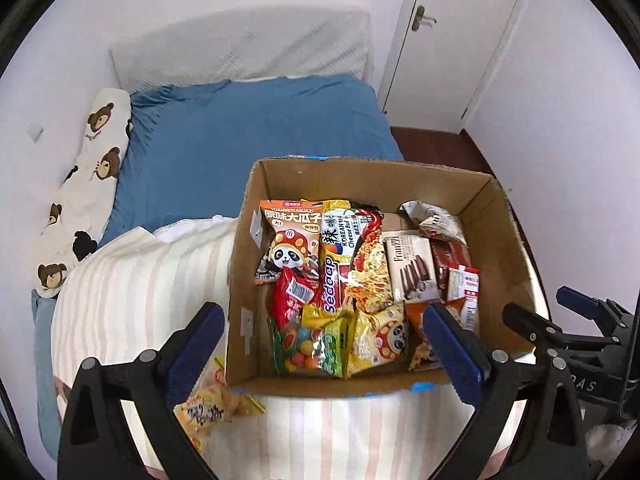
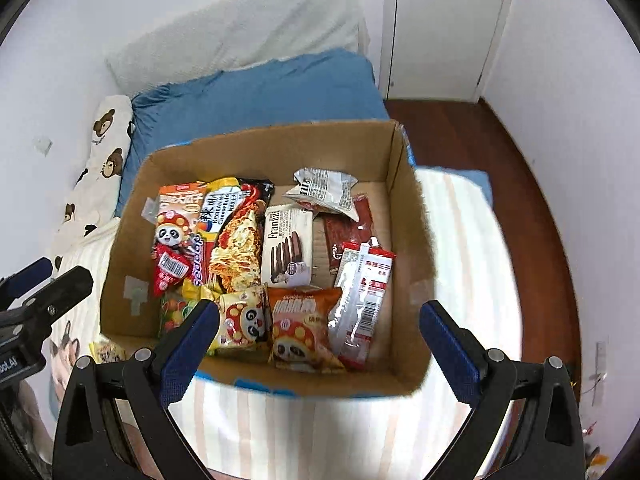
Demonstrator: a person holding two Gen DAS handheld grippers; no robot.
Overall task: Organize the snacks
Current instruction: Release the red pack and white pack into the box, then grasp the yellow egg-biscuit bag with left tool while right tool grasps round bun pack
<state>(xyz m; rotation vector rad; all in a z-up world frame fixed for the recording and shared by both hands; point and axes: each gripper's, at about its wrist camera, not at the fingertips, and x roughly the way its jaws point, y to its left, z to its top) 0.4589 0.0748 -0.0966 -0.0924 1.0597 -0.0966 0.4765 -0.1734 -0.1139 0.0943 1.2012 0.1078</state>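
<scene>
An open cardboard box (image 1: 492,240) (image 2: 404,216) sits on a striped blanket and holds several snack packets: an orange panda seed bag (image 1: 290,240), a noodle pack (image 1: 366,256), a Franzzi biscuit pack (image 1: 412,268) (image 2: 288,244), a candy bag (image 1: 308,346), an orange panda bag (image 2: 306,326) and a red-white packet (image 2: 362,300). A yellow snack packet (image 1: 208,404) (image 2: 106,350) lies on the blanket left of the box. My left gripper (image 1: 324,344) is open and empty above the box's near edge. My right gripper (image 2: 320,340) is open and empty above the box's near edge.
The striped blanket (image 1: 140,280) lies on a bed with a blue sheet (image 1: 240,128), a white pillow (image 1: 240,48) and a bear-print bolster (image 1: 88,184). A white door (image 1: 452,40) and red-brown floor (image 2: 500,152) are at the right.
</scene>
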